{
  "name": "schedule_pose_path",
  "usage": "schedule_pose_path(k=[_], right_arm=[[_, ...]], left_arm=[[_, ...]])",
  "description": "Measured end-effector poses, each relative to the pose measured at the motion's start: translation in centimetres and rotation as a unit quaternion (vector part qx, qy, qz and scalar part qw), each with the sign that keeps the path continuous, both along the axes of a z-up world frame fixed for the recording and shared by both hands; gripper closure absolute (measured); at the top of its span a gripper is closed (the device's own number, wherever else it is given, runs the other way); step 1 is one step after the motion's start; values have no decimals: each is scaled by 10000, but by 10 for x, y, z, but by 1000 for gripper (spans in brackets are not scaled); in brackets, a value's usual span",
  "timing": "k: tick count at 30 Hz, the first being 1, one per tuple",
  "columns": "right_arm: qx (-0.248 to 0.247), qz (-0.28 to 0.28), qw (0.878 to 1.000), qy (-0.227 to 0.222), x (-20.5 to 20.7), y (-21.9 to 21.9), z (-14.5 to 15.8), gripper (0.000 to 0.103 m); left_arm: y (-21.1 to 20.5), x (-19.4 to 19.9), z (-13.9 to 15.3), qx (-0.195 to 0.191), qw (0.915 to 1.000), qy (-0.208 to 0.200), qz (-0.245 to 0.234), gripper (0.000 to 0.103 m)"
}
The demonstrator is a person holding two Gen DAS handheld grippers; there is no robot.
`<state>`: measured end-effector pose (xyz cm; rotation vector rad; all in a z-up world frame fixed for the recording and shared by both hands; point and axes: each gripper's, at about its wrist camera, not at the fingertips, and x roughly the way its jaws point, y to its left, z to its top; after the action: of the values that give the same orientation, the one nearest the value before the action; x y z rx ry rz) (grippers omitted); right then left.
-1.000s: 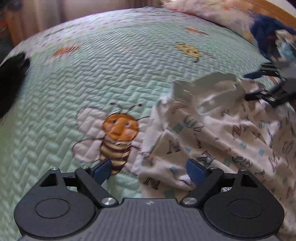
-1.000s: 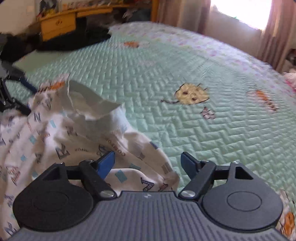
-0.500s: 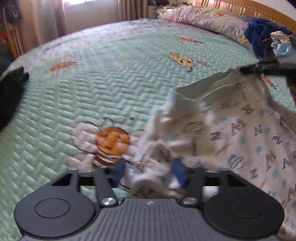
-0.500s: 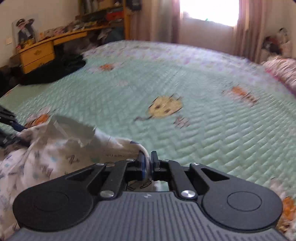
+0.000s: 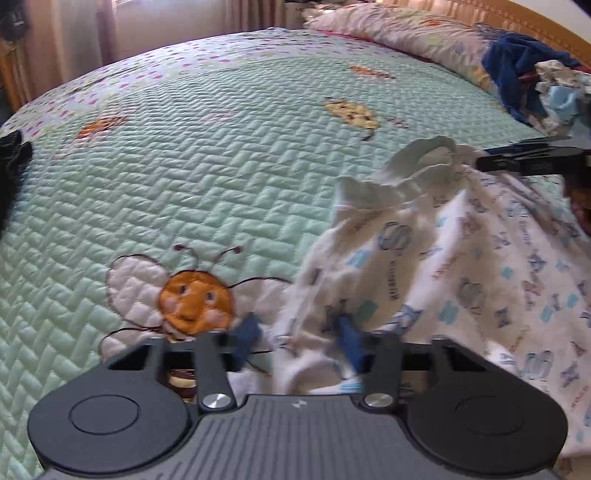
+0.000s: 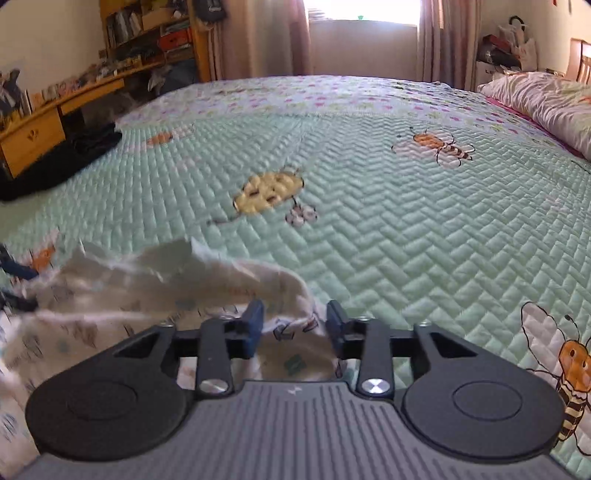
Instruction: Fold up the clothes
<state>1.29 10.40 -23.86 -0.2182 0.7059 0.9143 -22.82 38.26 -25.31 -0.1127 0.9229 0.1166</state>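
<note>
Inspecting both wrist views, I find the letter-print garment [image 5: 461,266] lying rumpled on the green quilted bedspread [image 5: 229,177], its ribbed white waistband [image 5: 402,173] raised toward the far side, beside the embroidered bee [image 5: 192,299].

Left gripper [image 5: 299,343]: jaws at a middling gap and closing, with a bunched edge of the garment between the blue pads. The pads look blurred, and I judge they are not yet pressing firmly on the cloth.

Right gripper [image 6: 293,323]: jaws at a middling gap and opening, with a fold of the garment's edge between the pads but clear of both. From the left wrist view this gripper appears side-on at the waistband end.

Step in hand, by my judgement: taking hold of the two edges so the piece can be spread flat; no fold is yet made.

Next move calls for a firm pinch on each side, the right one retaken, then drawing the hands apart to tension the cloth. Risk: catching several layers on the left, leaving a twist.

A heap of other clothes [image 5: 528,74] waits near the pillow [image 5: 399,33].
</note>
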Motion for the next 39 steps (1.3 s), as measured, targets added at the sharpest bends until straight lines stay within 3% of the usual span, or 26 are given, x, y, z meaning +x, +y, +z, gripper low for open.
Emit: schedule_pose_path(k=[1,3,5,8,9,11,15,18,19,20,21,22,24,27,29,32,34,36,38,39], right_arm=[[-4,-8,10000,3,0,0,-2,54],[35,-21,10000,24,2,-1,-4,41],[77,11,9999,142,7,0,-5,32],[10,50,9990,434,15,0,-15,34],[72,47,9987,497,15,-2,-17,38],[262,119,9975,642,14,-6,-16,95],[267,108,9992,264,7,-3,5,95],[598,-80,9982,41,25,-3,39,96],[667,-169,9976,-15,34,-2,48,95],[720,-260,9971,3,46,-1,51,85],[720,-366,9966,148,58,1,48,71],[677,-485,9959,356,68,4,42,44],[640,-594,9951,462,67,1,32,42],[876,-702,9936,-98,25,-35,32,39],[1025,-762,9917,141,-5,-71,27,30],[1132,-952,9867,668,-55,-124,20,30],[1086,-1051,9856,757,-92,-152,20,28],[1047,-1169,9840,838,-128,-169,21,21],[1002,-1344,9809,985,-157,-181,19,15],[977,-1478,9780,1104,-163,-182,16,15]], left_arm=[[-3,1,1,-51,10000,-3,-67,83],[-10,2,1,-50,9999,-32,-128,94],[-11,2,0,-70,9999,-109,-105,95],[-3,-1,-2,-270,9992,-264,113,97],[-1,-2,-2,-279,9989,-312,215,97],[3,-2,0,-152,9982,-392,423,97],[17,13,17,498,9940,-509,831,97],[39,45,47,1195,9879,-560,816,97],[45,59,56,1604,9829,-520,743,94],[52,72,58,1855,9788,-345,797,87],[60,86,59,2087,9740,-158,863,64],[70,96,56,2133,9712,25,1064,55],[83,94,55,1783,9745,-10,1360,51],[80,51,56,1388,9730,-271,1827,32],[74,11,53,1099,9735,-339,1977,31],[56,-54,48,536,9732,-406,2197,29],[40,-96,45,186,9710,-483,2334,29],[19,-131,47,179,9689,-608,2393,28],[-7,-161,50,-77,9658,-779,2473,26],[-19,-174,50,-285,9682,-842,2341,24]])
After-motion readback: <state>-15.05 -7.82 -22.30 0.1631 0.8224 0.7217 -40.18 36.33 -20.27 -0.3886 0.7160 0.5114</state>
